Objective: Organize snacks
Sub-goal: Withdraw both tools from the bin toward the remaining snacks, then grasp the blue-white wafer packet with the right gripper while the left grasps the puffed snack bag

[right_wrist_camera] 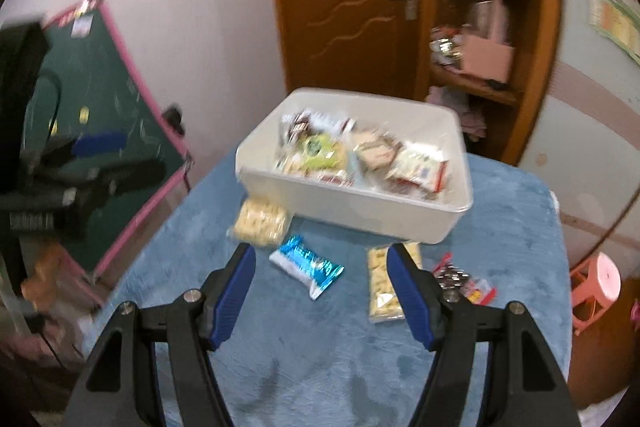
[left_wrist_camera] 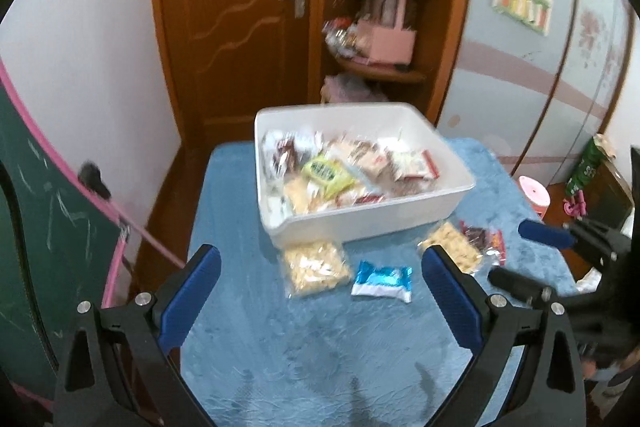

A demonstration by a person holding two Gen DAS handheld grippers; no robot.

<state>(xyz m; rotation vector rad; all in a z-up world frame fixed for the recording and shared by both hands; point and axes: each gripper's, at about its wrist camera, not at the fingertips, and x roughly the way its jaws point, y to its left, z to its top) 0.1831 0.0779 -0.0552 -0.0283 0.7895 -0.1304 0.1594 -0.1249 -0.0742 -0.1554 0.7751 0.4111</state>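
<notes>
Hovering: left gripper released | right gripper released | blue packet beside white bin

Blurred throughout by motion in both views. Print on the packets heaped in the white bin too smeared to read. Lying in front of the bin, partly hidden behind a blue finger pad: one clear cracker packet. Right of the bin, cut by the picture's edge: the right gripper, only one blue finger and dark frame showing. Behind the bin, shelf clutter too soft to identify.
</notes>
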